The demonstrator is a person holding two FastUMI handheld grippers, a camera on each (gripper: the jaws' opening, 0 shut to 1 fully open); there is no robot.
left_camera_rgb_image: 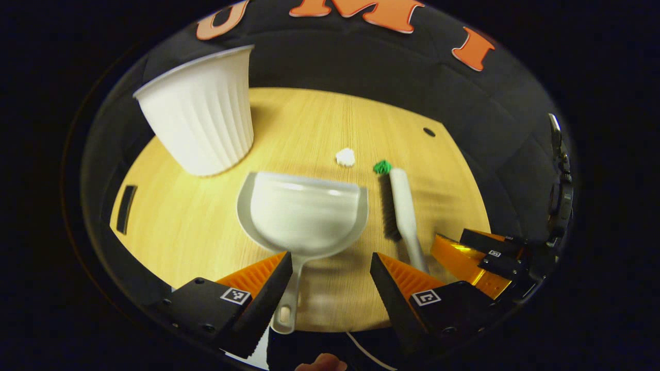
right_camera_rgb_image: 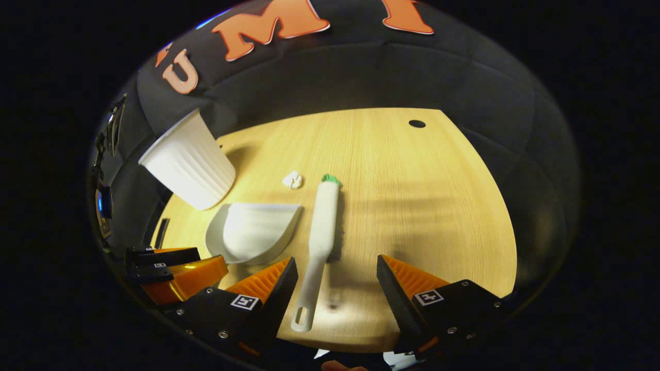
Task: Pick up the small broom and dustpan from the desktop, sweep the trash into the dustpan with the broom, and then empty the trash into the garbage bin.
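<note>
Both grippers' jaws stand apart: left gripper (left_camera_rgb_image: 330, 288) straddles the white plastic dustpan (left_camera_rgb_image: 304, 216) handle, right gripper (right_camera_rgb_image: 337, 288) the white broom (right_camera_rgb_image: 322, 232) handle near the table's (right_camera_rgb_image: 438, 206) front edge. A glancing close could skid either handle away.

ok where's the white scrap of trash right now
The white scrap lies on the wooden desktop just past the dustpan, apart from it, beside the green scrap at the broom's tip; in the right gripper view it sits left of that tip.
</note>
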